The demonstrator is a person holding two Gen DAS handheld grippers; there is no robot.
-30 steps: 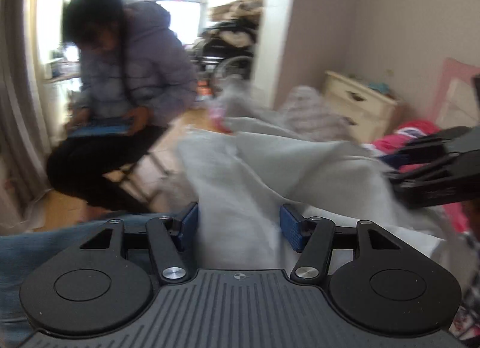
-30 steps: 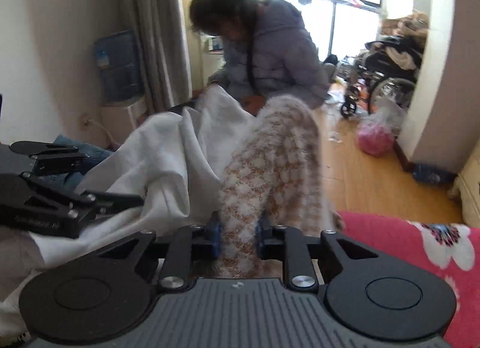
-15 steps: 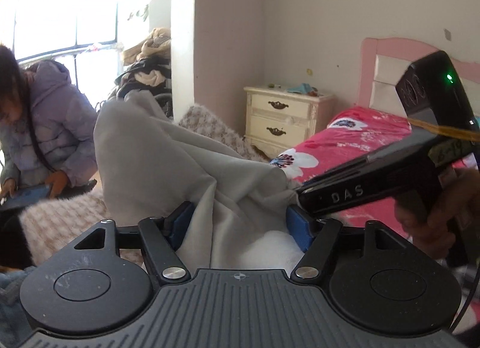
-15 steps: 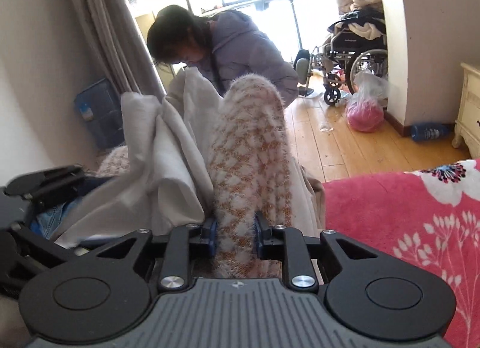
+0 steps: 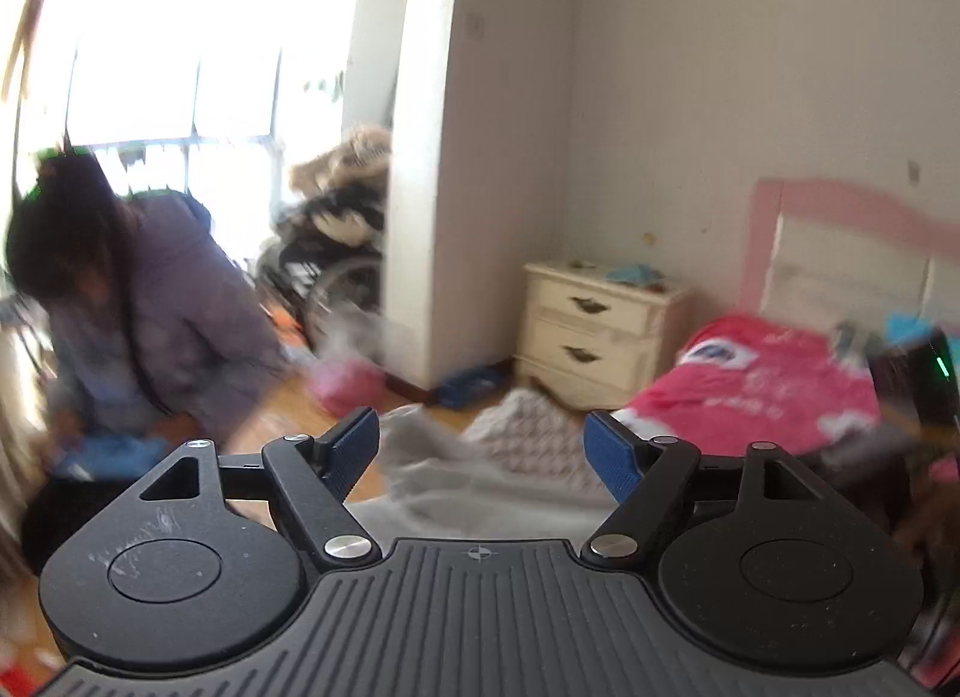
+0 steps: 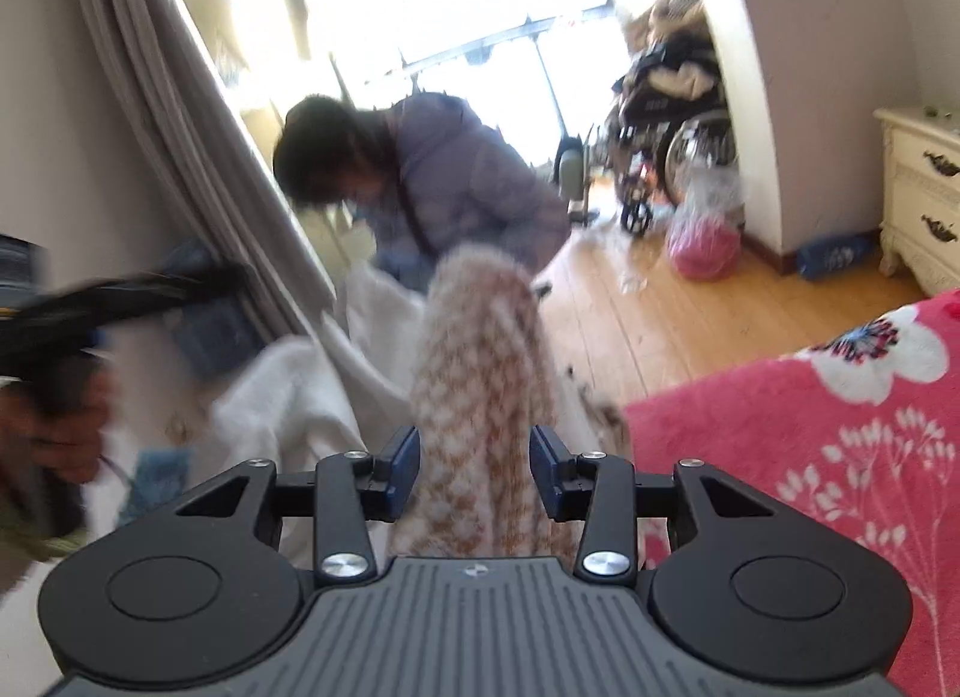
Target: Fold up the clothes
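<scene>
My left gripper point(image 5: 483, 433) is open and its jaws are still opening, with nothing pinched between the blue pads point(image 5: 354, 445). A grey cloth point(image 5: 474, 481) and a fuzzy checked garment point(image 5: 528, 433) lie blurred below and beyond it. In the right wrist view my right gripper point(image 6: 474, 457) is opening. The orange-and-white checked garment point(image 6: 480, 361) still stands up between its pads, no longer squeezed. A white cloth point(image 6: 288, 397) is bunched to its left. The left gripper point(image 6: 90, 301) shows there as a dark blur in a hand point(image 6: 54, 427).
A person in a purple jacket point(image 6: 468, 181) sits bent over by the window. The bed's pink flowered cover point(image 6: 810, 427) is at the right. A cream nightstand point(image 5: 594, 331), a wheelchair point(image 6: 678, 114), a pink bag point(image 6: 702, 247), a curtain point(image 6: 180, 126) and wooden floor point(image 6: 630, 313) surround.
The left jaws spread wide and the grey cloth dropped out from between them as that gripper rose. The right jaws parted from the checked garment, and that view rolled.
</scene>
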